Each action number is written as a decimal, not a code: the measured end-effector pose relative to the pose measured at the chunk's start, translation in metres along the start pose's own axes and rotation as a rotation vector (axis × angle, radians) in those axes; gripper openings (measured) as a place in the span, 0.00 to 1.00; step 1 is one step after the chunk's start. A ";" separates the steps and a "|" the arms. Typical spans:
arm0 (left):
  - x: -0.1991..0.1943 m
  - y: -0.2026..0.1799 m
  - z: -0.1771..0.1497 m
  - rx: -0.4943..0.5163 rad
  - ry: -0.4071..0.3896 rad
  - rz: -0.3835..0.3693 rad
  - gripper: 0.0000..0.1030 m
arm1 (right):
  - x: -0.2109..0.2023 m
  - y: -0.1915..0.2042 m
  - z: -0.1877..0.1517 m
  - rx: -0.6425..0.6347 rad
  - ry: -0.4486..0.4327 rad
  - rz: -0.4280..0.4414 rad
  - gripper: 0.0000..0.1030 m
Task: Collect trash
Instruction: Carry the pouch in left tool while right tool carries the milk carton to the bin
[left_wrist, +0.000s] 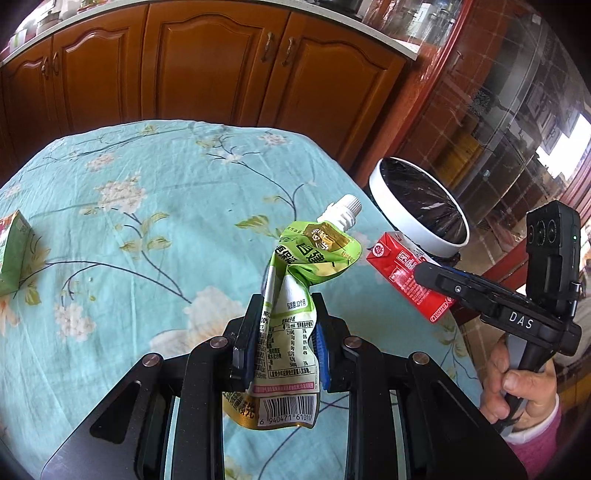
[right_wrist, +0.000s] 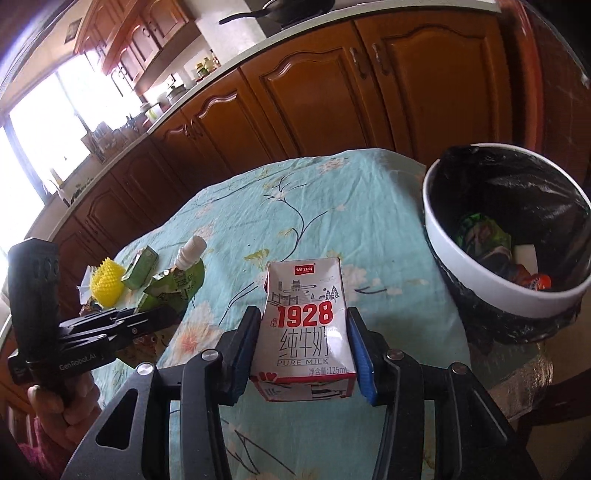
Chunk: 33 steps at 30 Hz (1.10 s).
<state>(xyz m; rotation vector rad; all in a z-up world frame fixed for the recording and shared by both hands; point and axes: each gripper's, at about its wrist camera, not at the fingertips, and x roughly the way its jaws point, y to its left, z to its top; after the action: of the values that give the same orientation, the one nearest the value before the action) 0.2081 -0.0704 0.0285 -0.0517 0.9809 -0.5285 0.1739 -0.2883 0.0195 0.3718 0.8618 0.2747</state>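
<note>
Crumpled green foil, a spouted drink pouch (left_wrist: 291, 295), is pinched in my left gripper (left_wrist: 284, 332) above the floral tablecloth (left_wrist: 129, 206); my right gripper (right_wrist: 303, 347) clamps the milk carton (right_wrist: 304, 328) near the white bin (right_wrist: 454, 254). The limp pouch could slide out, or catch the rim. Only the right view shows trash already inside, plus a yellow spiky ball (right_wrist: 105, 284).

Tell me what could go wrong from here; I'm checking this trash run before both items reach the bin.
1. The pouch is pinched by its crumpled lower half, with the spout end flopping free; it may slip out.
2. The bin stands at the table's edge; a knock could tip it.
3. Both hand-held grippers head for one opening; the carton and pouch could collide.
</note>
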 end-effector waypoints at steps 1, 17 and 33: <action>0.003 -0.005 0.001 0.007 0.005 -0.006 0.22 | -0.005 -0.005 -0.002 0.016 -0.006 0.005 0.46; 0.034 -0.072 0.015 0.118 0.058 -0.017 0.22 | -0.056 -0.054 -0.006 0.134 -0.119 -0.035 0.46; 0.068 -0.119 0.050 0.181 0.073 -0.025 0.22 | -0.083 -0.113 0.019 0.192 -0.188 -0.134 0.46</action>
<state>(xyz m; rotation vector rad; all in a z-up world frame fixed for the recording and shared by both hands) 0.2309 -0.2144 0.0365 0.1178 1.0011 -0.6437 0.1473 -0.4260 0.0393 0.5080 0.7259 0.0314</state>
